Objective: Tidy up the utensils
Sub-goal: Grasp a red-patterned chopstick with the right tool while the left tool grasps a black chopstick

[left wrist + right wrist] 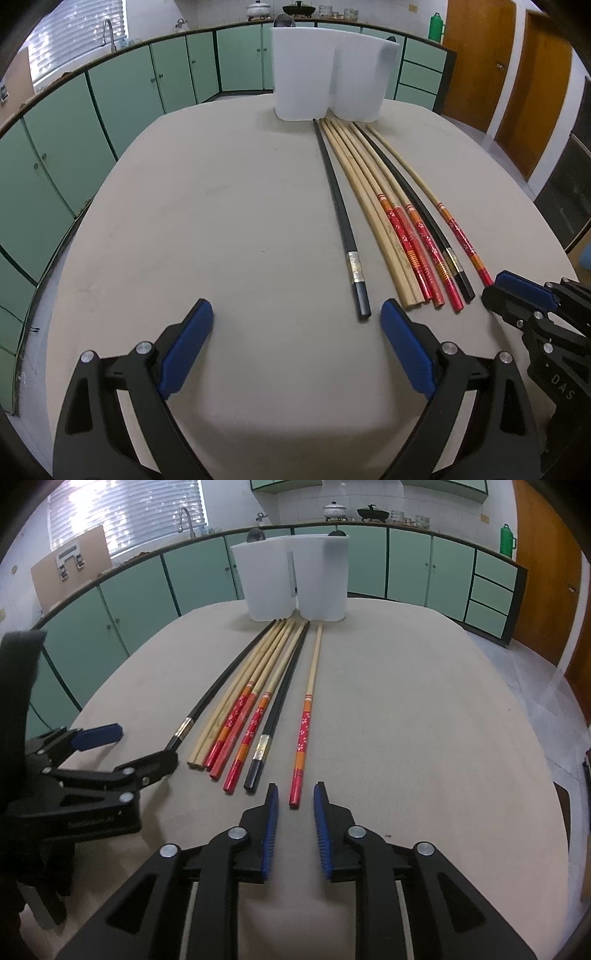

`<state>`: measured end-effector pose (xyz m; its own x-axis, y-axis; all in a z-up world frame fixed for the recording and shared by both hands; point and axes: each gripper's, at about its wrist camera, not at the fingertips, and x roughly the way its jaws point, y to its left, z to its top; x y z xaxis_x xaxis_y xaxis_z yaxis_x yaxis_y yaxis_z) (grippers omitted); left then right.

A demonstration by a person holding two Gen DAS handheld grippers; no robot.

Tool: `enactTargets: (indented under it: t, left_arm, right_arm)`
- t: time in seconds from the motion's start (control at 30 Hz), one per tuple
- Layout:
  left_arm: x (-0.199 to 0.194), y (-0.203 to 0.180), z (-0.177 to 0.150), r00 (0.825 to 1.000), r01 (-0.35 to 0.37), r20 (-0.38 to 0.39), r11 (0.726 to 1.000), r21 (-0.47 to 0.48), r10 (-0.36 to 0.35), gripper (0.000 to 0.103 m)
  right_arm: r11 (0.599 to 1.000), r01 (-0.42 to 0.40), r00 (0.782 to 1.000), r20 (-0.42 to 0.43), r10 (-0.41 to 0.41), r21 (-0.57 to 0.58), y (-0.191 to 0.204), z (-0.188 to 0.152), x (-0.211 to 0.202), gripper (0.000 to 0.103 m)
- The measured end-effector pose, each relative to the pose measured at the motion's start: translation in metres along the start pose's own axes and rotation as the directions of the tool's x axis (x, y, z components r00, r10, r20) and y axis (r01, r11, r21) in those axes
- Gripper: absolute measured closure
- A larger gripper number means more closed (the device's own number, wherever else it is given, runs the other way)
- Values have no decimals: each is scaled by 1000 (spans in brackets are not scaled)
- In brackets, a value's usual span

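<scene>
Several chopsticks lie side by side on the beige table (221, 221), tips toward a white two-compartment holder (332, 74) at the far edge; the holder also shows in the right wrist view (295, 579). They are black, plain wood and red-patterned. My left gripper (297, 314) is wide open and empty, just short of the leftmost black chopstick (341, 221). My right gripper (295, 797) is partly open, its fingers on either side of the near end of a lone red-handled chopstick (304, 731), not gripping it. Each gripper shows in the other's view, the left (146, 749) and the right (495, 284).
Green kitchen cabinets (110, 96) and a counter with pots (336, 509) curve behind the table. Wooden doors (480, 66) stand at the right. The table (424, 720) has bare surface left and right of the chopsticks.
</scene>
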<state>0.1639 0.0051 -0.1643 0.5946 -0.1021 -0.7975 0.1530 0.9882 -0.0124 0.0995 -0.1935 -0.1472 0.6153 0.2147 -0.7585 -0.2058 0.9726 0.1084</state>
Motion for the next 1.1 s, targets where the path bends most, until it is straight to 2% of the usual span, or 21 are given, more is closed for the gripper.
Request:
enactTargets:
  t: [0.1,0.2,0.37,0.47,0.5,0.57,0.87,1.1]
  left_arm:
    - [1,0,1,1000,5,0,1000,-1,-5,16]
    - [1,-1,2,1000,8,8,1000,-2,-8,25]
    - [-1,-9,5,999,47,26,999,19,-48,50]
    - [-2,-14,5,996,80,31,996,29,-81,73]
    - [-1,-17,5,994,101,28,994,35,-102,85]
    - [-1,-23,5,993,110,25,992,55,-111,93]
    - [-8,-24,5,992,120,36,991,52,-122,96]
    - [-60,-17,14,985,93,140,992,81,-104,96]
  right_arm:
    - [1000,3,1000,-3,-3,-1,0,1,1,83]
    - [1000,12,1000,-5,-12,-7,1,1,2,83]
    - [1000,24,1000,-6,-24,-21,5,3,4,84]
    - [999,23,1000,-4,-23,-23,6,3,3,93]
    - [999,22,1000,-4,-22,-23,5,3,3,96]
    - [1000,22,1000,-2,-22,-22,5,2,2,96]
    - [1000,-3,1000,25,3,-3,0,3,-6,97]
    - [1000,-5,994,106,7,-23,0,17,-37,97]
